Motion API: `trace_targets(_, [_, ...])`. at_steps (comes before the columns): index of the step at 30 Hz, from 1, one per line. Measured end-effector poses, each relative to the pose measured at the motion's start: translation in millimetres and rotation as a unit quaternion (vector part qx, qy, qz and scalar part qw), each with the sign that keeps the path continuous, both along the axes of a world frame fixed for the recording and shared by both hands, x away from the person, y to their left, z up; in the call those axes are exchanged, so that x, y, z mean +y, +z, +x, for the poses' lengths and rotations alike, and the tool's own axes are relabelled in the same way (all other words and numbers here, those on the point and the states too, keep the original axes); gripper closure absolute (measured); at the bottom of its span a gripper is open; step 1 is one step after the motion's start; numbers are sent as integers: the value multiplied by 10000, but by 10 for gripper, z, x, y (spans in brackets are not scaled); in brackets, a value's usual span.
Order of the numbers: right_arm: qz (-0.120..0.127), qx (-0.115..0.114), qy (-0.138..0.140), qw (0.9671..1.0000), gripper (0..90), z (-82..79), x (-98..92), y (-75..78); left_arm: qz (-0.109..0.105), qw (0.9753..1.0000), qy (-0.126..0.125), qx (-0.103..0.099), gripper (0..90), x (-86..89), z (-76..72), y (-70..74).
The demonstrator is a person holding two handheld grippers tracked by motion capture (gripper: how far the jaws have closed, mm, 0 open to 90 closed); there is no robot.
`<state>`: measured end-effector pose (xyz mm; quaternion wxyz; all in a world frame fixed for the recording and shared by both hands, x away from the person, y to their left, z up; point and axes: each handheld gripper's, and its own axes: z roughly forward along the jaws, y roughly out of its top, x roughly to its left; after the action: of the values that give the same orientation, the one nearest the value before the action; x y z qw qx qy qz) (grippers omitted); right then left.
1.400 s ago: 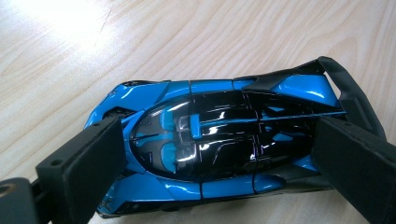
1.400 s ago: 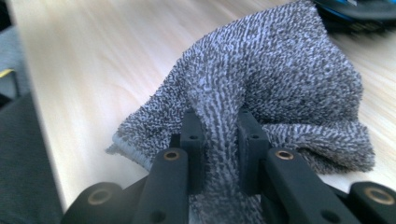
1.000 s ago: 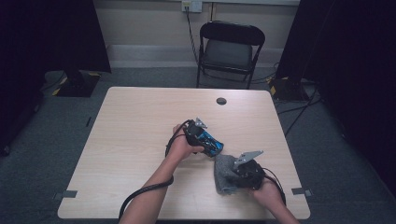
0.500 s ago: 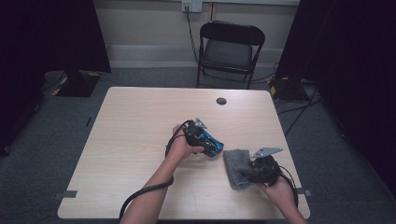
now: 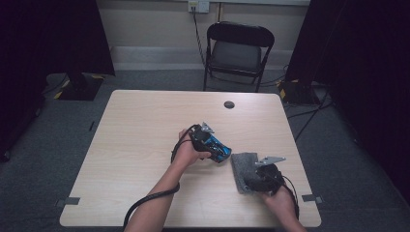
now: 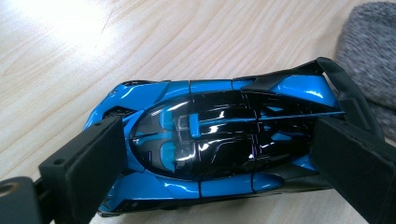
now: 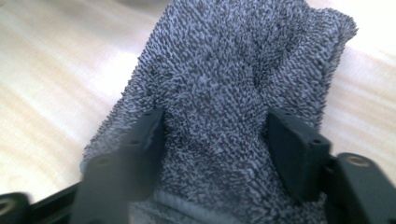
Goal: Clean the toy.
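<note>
Pale wood tabletop (image 5: 145,145) stands in a dim room with grey carpet, a black folding chair (image 5: 237,48) behind its far edge and a small dark round disc (image 5: 229,104) near that edge. Right of centre, the left gripper (image 5: 215,147) pinches a blue and black toy car (image 6: 219,144), its jaws pressed against the nose and tail while the car rests on the wood. Just beside it, toward the near right corner, the right gripper (image 5: 258,181) sits over a grey towel (image 5: 244,166) lying flat; in the right gripper view the jaws stand on either side of a raised fold of the cloth (image 7: 233,93), seemingly closed on it. The glossy car could slip or twist out of the end-to-end hold if the towel is rubbed hard against it, and a loose pinch on the thick pile could let the cloth drop. Compared with a second ago, the towel and right gripper have slid rightward, opening a small gap to the car; the left hand and car have barely shifted.
</note>
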<state>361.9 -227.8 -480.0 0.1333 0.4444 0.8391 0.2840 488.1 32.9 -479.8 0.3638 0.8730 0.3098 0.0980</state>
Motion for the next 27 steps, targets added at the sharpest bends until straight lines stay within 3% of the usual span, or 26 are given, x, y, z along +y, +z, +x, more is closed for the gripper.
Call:
trace_targets(2, [-4, 29, 140, 9999, 623, 24, 22, 17, 30, 10000, -9, 19, 35, -1, 3, 5])
trace_targets(7, [71, 68, 136, 9999, 753, 73, 20, 27, 4, 10000, -4, 2, 35, 2, 0, 0])
trace_targets(11, [41, -111, -72, 9999, 767, 153, -65, 111, 22, 10000, -11, 13, 35, -1, 6, 4])
trace_targets(14, [280, -119, -398, 9987, 767, 316, -192, 203, 48, 10000, -9, 46, 35, -6, 9, 10])
trace_targets(16, [282, -84, -497, 9983, 767, 429, -198, 237, 51, 10000, -16, 40, 33, -5, 13, 9])
trace_targets(21, [-71, -70, -368, 9993, 767, 587, -21, 194, 50, 10000, -23, 33, 31, -1, 12, 6])
trace_targets(23, [-48, 72, -236, 9997, 767, 623, 80, 133, 41, 10000, -20, 34, 31, 0, 9, 6])
trace_targets(27, [-53, 134, -41, 9999, 770, 603, 213, 93, 23, 10000, -17, 23, 31, 2, 7, 3])
